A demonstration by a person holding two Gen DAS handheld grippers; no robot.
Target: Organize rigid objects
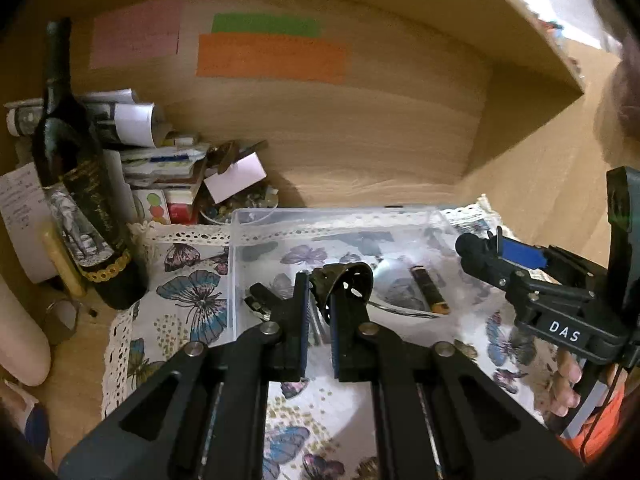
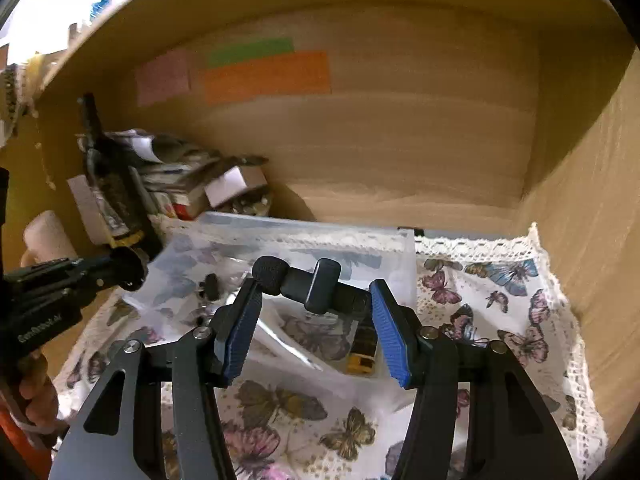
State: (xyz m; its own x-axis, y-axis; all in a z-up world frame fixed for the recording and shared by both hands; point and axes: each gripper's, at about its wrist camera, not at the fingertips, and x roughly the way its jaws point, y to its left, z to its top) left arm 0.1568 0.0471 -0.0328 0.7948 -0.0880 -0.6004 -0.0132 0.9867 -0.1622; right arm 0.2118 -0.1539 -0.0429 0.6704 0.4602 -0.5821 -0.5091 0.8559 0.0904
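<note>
Right wrist: right gripper (image 2: 316,312) clamps microphone (image 2: 308,282); left gripper (image 1: 320,312) clamps bell (image 1: 344,280)

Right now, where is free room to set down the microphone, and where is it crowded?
Free: the butterfly cloth between the right wall of the clear box and the cabinet side wall; also the box's back half, behind the spoon and lighter. Crowded: the left back corner, with the wine bottle and paper stack.

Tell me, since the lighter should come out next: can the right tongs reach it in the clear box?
Probably not yet: the right tongs are full, gripping a clip-on microphone, though the lighter lies uncovered just below in the open-topped clear box.
</note>
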